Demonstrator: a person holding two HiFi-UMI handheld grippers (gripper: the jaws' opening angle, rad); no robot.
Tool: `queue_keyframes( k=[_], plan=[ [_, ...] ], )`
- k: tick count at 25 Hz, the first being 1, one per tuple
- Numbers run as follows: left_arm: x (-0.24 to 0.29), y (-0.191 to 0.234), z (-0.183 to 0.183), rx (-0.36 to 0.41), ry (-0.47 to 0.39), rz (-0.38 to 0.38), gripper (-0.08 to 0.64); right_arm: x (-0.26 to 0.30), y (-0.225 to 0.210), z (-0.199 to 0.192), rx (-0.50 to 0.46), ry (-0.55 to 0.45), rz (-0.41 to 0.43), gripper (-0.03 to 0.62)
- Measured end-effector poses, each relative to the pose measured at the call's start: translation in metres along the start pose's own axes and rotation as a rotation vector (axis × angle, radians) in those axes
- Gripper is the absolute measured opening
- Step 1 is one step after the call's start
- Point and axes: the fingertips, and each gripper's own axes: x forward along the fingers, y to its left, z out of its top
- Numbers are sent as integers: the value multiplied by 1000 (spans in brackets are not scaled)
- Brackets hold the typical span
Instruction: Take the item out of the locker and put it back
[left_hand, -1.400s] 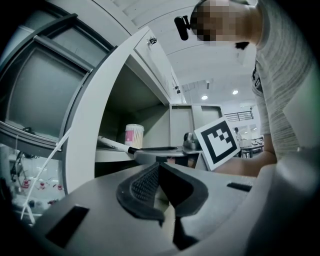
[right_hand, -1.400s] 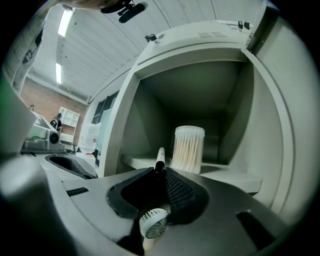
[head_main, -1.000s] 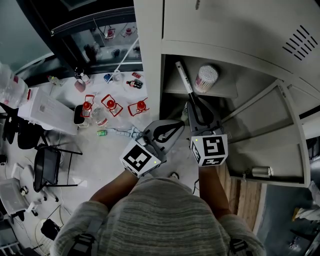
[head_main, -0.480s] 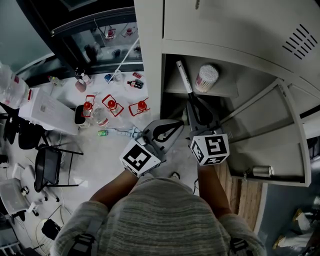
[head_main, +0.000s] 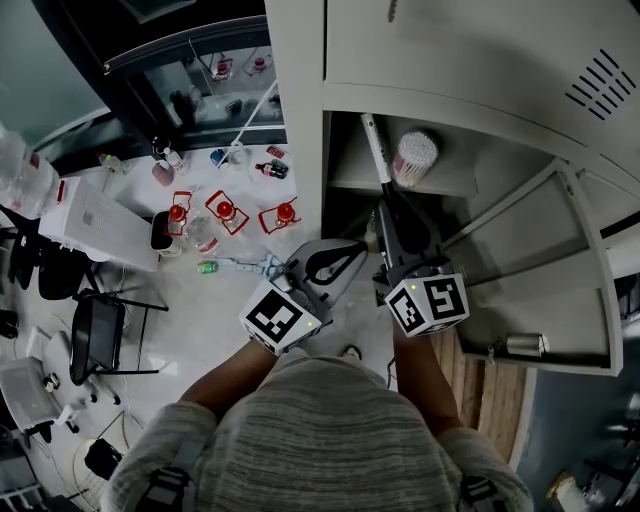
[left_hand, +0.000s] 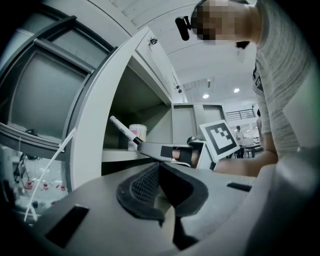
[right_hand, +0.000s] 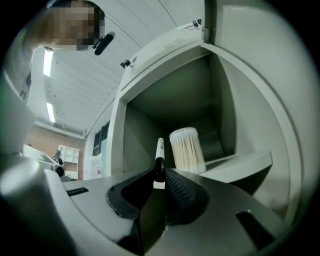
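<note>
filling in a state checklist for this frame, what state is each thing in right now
locker door: open
marker: gripped, pointing into the locker
right gripper: jaws shut on the marker
left gripper: jaws shut, empty
swab tub: upright on the shelf

A pale floor (head_main: 200, 320) is seen at the left, with a black chair (head_main: 95, 335) set on it near a white box (head_main: 95, 220). A dark glass-fronted cabinet (head_main: 200, 70) is placed beyond. Wooden boards (head_main: 480, 400) are laid beside the grey locker (head_main: 300, 60). Strip lights (right_hand: 48, 62) are mounted on a white ceiling (right_hand: 100, 85), and a brick wall (right_hand: 44, 137) is visible below.
</note>
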Motion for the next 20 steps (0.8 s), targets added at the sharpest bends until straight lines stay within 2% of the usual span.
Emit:
queue_keyframes(
  k=[6,20],
  plan=[
    [0,0,5,-2,-13,2,6,-13,11,23,-30,-46,22,81],
    [2,-3,17,-20,-49,6,6,-53,20,45,-69,-86,20,81]
  ],
)
